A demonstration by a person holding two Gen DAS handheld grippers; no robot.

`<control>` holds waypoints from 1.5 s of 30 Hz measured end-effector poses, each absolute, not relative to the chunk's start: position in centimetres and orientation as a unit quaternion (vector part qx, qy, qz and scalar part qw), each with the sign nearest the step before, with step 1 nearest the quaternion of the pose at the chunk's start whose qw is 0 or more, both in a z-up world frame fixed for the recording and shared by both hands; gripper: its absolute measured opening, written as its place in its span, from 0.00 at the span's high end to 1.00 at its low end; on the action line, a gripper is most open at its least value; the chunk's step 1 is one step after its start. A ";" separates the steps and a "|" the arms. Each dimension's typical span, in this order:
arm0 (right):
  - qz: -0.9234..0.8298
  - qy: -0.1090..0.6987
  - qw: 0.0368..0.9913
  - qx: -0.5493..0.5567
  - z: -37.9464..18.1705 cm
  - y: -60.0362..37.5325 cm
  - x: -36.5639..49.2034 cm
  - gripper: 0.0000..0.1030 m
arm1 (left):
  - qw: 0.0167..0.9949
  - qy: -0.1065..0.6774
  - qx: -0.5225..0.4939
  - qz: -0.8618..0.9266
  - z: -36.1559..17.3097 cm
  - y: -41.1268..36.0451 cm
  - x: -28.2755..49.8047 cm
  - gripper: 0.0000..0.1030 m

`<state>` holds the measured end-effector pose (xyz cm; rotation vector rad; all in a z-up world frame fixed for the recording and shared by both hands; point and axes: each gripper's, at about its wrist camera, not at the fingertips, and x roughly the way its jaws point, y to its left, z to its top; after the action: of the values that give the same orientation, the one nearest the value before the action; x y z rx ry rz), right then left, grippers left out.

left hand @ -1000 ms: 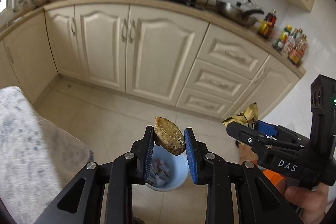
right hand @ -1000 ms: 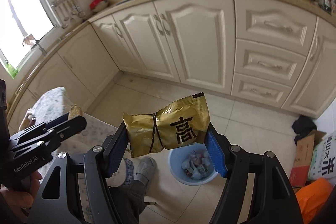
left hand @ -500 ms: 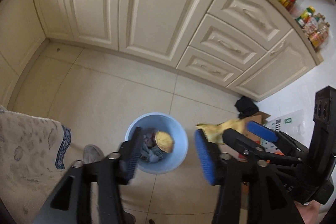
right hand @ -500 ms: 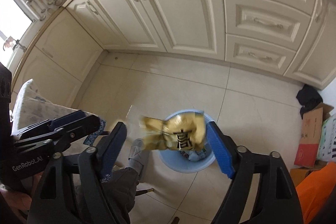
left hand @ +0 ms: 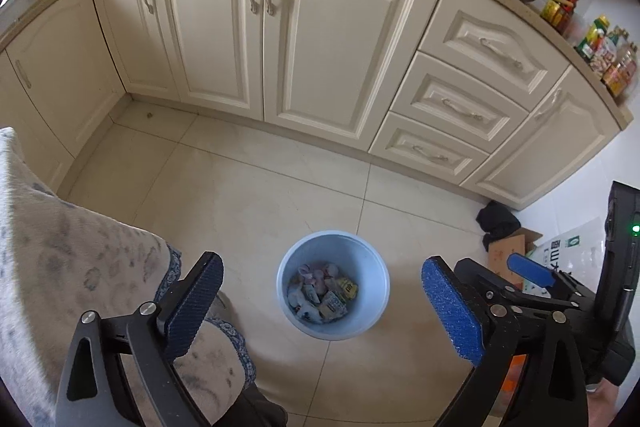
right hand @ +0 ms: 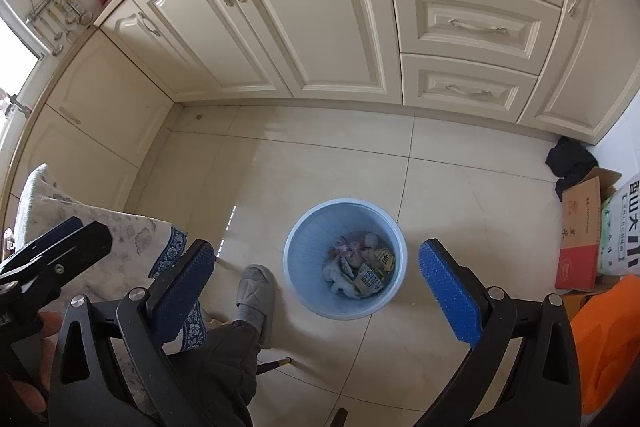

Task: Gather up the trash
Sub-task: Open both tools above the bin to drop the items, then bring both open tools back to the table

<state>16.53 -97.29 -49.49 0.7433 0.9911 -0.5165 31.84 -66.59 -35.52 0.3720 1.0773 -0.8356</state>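
Note:
A light blue trash bin (left hand: 372,267) (right hand: 304,251) stands on the tiled floor, with several wrappers and scraps lying in its bottom (left hand: 320,293) (right hand: 360,271). My left gripper (left hand: 322,307) hangs above the bin, its jaws opening wide, with nothing between them. My right gripper (right hand: 316,295) also hangs above the bin, jaws opening wide and empty. The right gripper shows at the right edge of the left wrist view (left hand: 532,275); the left gripper shows at the left edge of the right wrist view (right hand: 56,251).
Cream kitchen cabinets (left hand: 280,47) run along the far side. A cloth-covered table edge (left hand: 80,267) is at the left. The person's slippered foot (right hand: 256,291) stands beside the bin. Cardboard boxes (right hand: 580,235), an orange bag (right hand: 604,327) and a dark cloth (right hand: 568,159) lie at the right.
Both grippers tipped down over the bin and opened. The brown scrap left the left gripper and the gold snack bag left the right gripper; both fell into the bin.

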 end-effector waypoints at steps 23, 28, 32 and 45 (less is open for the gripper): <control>-0.158 0.361 0.890 0.230 -31.1 -82.6 20.4 0.00 | 0.877 0.341 0.064 -0.332 -19.1 -35.6 21.5 0.01; -0.095 0.351 0.912 0.190 -27.7 -75.8 23.6 0.00 | 0.905 0.319 0.035 -0.280 -17.7 -26.3 20.6 0.01; -0.048 0.350 0.921 0.162 -26.4 -70.5 26.0 0.00 | 0.921 0.312 0.012 -0.233 -17.8 -20.3 20.4 0.01; 0.067 0.401 0.909 0.096 -29.5 -56.8 35.1 0.00 | 0.931 0.352 0.020 -0.095 -22.8 -7.8 22.1 0.01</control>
<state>35.08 -56.83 -29.50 0.1972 0.8278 0.1385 22.09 -7.84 -22.75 0.0416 0.7200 -0.1940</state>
